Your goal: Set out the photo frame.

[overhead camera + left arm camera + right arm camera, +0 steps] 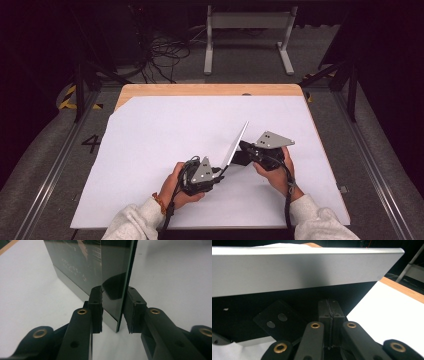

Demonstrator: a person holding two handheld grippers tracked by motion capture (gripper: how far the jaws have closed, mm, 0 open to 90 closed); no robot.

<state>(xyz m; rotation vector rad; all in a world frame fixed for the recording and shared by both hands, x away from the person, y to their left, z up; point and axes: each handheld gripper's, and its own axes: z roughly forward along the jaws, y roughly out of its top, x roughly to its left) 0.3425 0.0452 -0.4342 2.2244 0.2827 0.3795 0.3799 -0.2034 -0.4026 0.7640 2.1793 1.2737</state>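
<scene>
We see a wooden table (210, 90) covered by a broad white paper sheet (150, 150), and near its front middle stands a thin silver-backed panel with a dark glossy face (235, 145), tilted up on one edge, its long axis running from the near left up toward the far right.

Our left gripper (216, 175) sits at the panel's near lower corner. In the left gripper view, its two black jaws stand apart on either side of the dark-faced panel (110, 277); the left pad seems to touch the glass, while a gap shows at the right pad, so we judge it not clamped.

Our right gripper (245, 147) lies behind the panel, under its leaning silver back (307, 267), jaws pressed together on nothing we can make out.

The panel runs straight ahead from the left gripper, edge-on between the jaws, so we judge the left hand (175, 187) best placed to close on it.
</scene>
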